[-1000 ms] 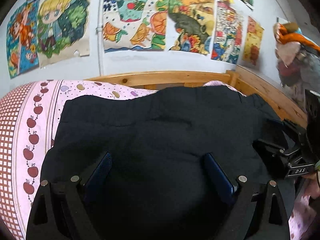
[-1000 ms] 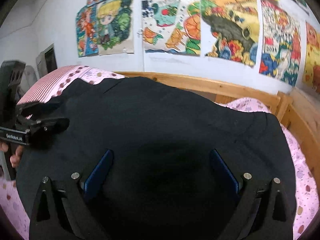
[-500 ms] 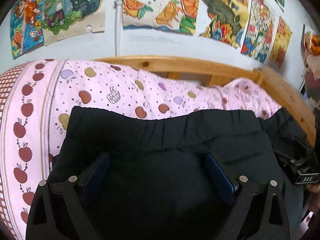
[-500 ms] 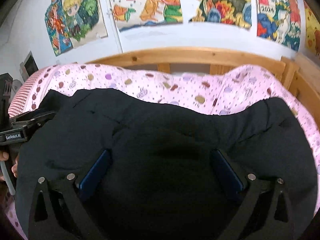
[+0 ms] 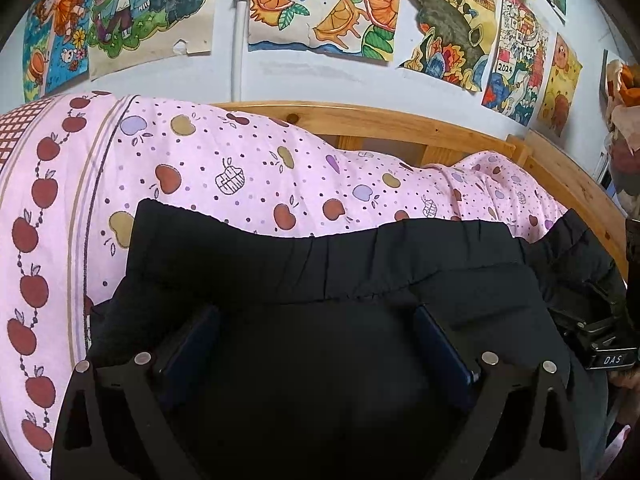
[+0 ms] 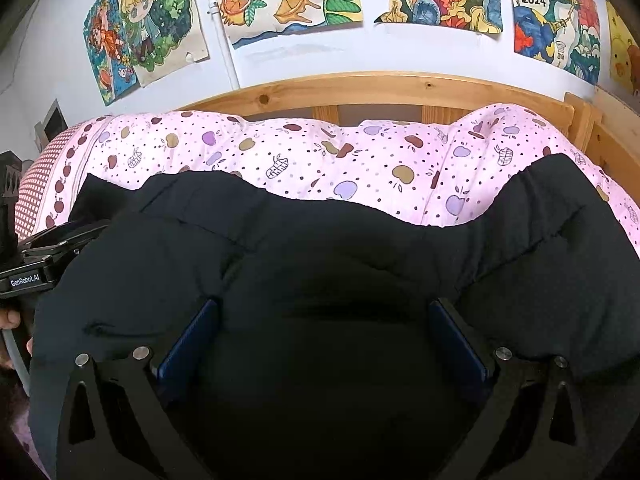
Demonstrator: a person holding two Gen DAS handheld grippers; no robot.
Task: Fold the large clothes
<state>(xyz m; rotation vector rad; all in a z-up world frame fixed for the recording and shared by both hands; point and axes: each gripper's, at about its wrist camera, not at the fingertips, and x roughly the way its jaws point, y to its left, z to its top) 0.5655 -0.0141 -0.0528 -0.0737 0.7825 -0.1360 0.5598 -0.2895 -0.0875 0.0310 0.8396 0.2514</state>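
Note:
A large black garment [image 5: 328, 264] with a gathered waistband lies on the pink apple-print bedding [image 5: 240, 168]. It fills the lower half of both views [image 6: 320, 248]. My left gripper [image 5: 316, 332] has its blue pads wide apart, with black cloth bunched between them and over the fingers [image 5: 436, 344]. My right gripper [image 6: 324, 328] stands the same way, wide apart with cloth draped between its fingers [image 6: 196, 332]. The right gripper's body shows at the right edge of the left wrist view [image 5: 600, 344]. The left gripper's body shows at the left edge of the right wrist view [image 6: 36, 264].
A wooden bed frame [image 6: 360, 88] runs behind the bedding [image 6: 320, 160], with a side rail [image 5: 568, 184] on the right. Colourful drawings [image 5: 320, 8] hang on the white wall. A pile of clothes [image 5: 624, 120] sits at the far right.
Both grippers have drawn the garment down and toward me. Its top edge has dropped from the headboard, uncovering a wide band of pink bedding. The jaws have stayed equally wide.

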